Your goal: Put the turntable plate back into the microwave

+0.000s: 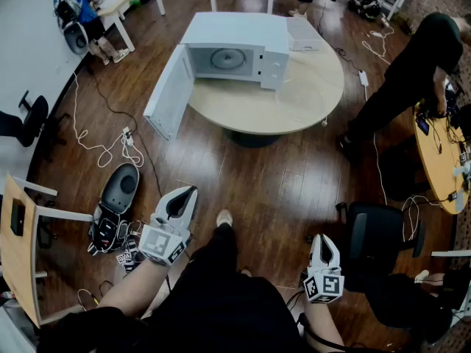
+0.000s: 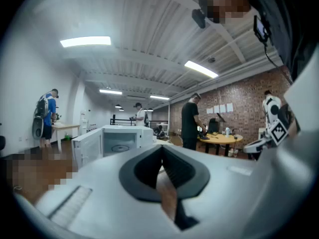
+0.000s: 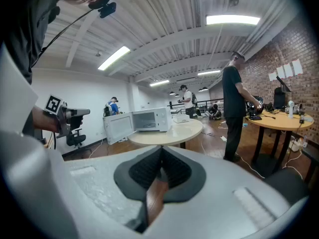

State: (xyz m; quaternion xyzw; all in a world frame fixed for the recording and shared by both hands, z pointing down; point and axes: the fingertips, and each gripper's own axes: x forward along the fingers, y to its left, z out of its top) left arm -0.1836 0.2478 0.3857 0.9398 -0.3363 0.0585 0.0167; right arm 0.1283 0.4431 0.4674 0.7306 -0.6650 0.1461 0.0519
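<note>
A white microwave (image 1: 235, 50) stands on a round beige table (image 1: 294, 101) with its door (image 1: 169, 90) swung wide open to the left. The glass turntable plate (image 1: 224, 57) lies inside its cavity, and shows there in the left gripper view too (image 2: 120, 147). My left gripper (image 1: 193, 190) and right gripper (image 1: 324, 237) hang low in front of my body, far from the table. Both are shut and empty, with the jaws pressed together in the left gripper view (image 2: 162, 148) and the right gripper view (image 3: 161, 148). The microwave (image 3: 147, 119) is distant in the right gripper view.
A flat white box (image 1: 302, 31) sits on the table behind the microwave. A person in black (image 1: 412, 72) leans over an orange table (image 1: 441, 160) at the right. A black chair (image 1: 375, 234) stands near my right gripper. Cables and gear (image 1: 118, 197) litter the floor at left, beside a wooden desk (image 1: 18, 248).
</note>
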